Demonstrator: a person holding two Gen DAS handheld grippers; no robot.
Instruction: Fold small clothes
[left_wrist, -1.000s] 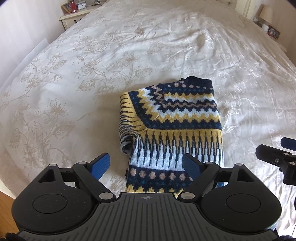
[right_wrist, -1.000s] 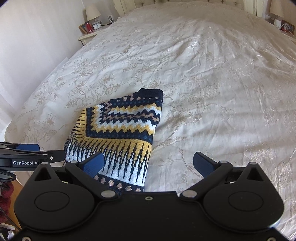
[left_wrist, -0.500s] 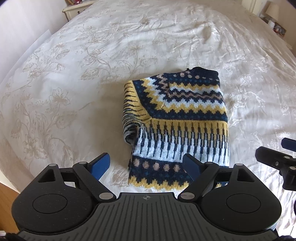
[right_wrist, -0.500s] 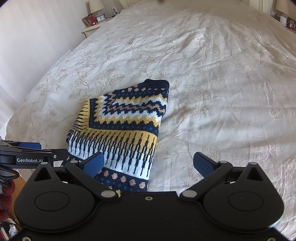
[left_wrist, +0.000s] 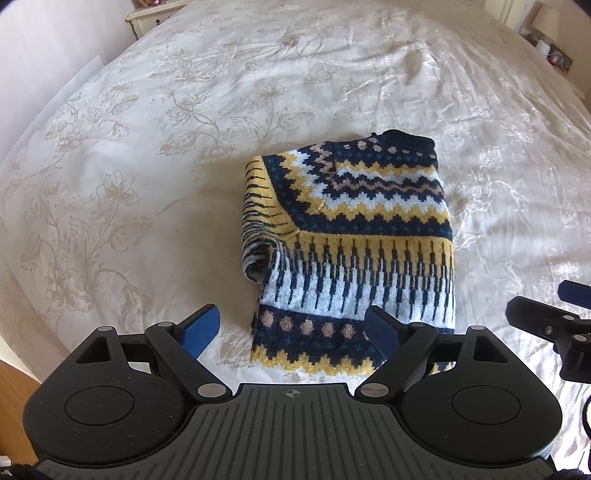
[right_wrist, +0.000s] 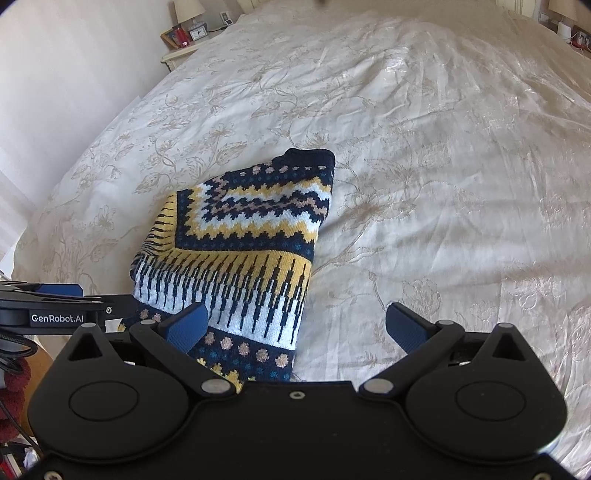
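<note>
A small knitted sweater (left_wrist: 354, 236) in navy, yellow and white zigzag pattern lies folded on the bed, one sleeve tucked along its left side. It also shows in the right wrist view (right_wrist: 236, 258). My left gripper (left_wrist: 291, 328) is open and empty, held above the sweater's near hem. My right gripper (right_wrist: 295, 325) is open and empty, above the hem's right corner; it also shows at the right edge of the left wrist view (left_wrist: 554, 321). The left gripper shows at the left edge of the right wrist view (right_wrist: 55, 306).
The bed has a cream floral bedspread (left_wrist: 147, 166) spreading wide on all sides. A bedside table (right_wrist: 184, 44) with a lamp, clock and photo frame stands at the far left. The bed's near edge and wooden floor (left_wrist: 14, 398) lie at the lower left.
Both grippers have pulled back and risen from the sweater, so its near hem now shows in full. The sweater has not moved.
</note>
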